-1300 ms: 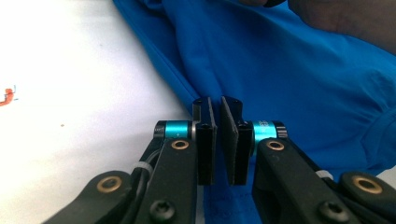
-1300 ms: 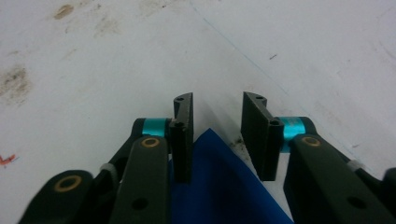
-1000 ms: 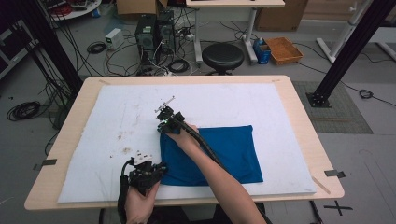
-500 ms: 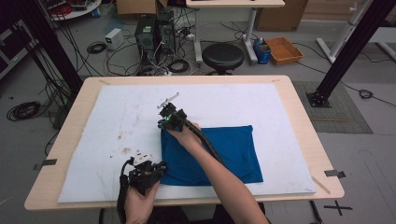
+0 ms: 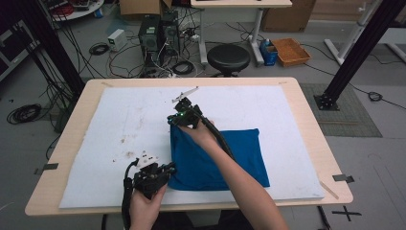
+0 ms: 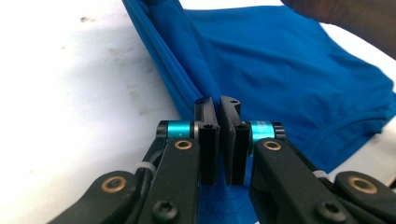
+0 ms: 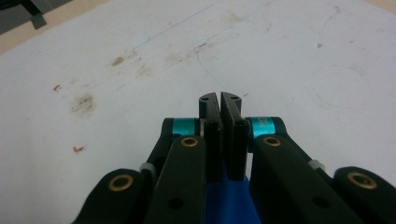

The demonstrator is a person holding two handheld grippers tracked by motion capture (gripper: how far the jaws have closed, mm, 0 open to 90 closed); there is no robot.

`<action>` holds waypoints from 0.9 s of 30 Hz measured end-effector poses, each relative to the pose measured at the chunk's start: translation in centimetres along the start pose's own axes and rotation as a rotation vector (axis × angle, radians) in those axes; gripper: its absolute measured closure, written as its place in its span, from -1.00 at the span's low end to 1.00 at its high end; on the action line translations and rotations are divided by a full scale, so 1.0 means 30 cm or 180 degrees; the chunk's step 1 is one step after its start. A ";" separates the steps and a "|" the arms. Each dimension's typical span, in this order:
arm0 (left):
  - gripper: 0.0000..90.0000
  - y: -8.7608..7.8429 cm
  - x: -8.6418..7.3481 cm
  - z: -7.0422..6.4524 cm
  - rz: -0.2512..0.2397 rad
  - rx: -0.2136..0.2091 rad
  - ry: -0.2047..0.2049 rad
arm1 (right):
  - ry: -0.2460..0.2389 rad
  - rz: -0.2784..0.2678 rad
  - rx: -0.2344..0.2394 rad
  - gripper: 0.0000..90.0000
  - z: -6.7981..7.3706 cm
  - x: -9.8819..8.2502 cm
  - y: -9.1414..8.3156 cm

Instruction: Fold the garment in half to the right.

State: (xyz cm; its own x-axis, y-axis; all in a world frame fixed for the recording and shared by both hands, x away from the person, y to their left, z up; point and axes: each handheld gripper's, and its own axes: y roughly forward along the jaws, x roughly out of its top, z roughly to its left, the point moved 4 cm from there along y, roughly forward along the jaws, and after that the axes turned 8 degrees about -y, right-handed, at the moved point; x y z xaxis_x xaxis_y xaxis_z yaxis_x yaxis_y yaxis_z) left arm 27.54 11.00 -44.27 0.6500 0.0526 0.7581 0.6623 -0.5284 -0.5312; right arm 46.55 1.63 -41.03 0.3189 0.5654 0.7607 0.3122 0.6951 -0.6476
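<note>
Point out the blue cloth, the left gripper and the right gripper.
blue cloth (image 5: pixel 239 153), high view, flat middle of the fabric.
left gripper (image 6: pixel 219 103), left gripper view, between the fingertips, pinching a fold.
right gripper (image 7: pixel 219 99), right gripper view, between the closed fingertips.

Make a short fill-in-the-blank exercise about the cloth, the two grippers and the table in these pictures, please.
1. The cloth on the table is ____ in colour.
2. The left gripper is ____ on the cloth's near corner.
3. The right gripper holds the cloth's ____ left corner.
4. The cloth lies on a ____ mat that covers the wooden table.

Missing words: blue; shut; far; white
</note>
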 end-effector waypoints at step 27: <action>0.91 0.206 0.092 -0.385 0.0053 -0.0686 0.0356 | 0.0136 -0.0203 -0.0073 0.96 -0.219 -0.174 -0.453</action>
State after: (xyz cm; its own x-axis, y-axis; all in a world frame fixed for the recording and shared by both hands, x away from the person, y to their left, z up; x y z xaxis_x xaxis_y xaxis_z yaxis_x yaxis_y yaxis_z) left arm 29.12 -1.91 -41.07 0.6069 -0.0454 0.7935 0.5493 -0.6976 -0.4601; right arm 46.54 -13.68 -36.51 0.3355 0.5004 0.7981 0.3535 0.7184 -0.5991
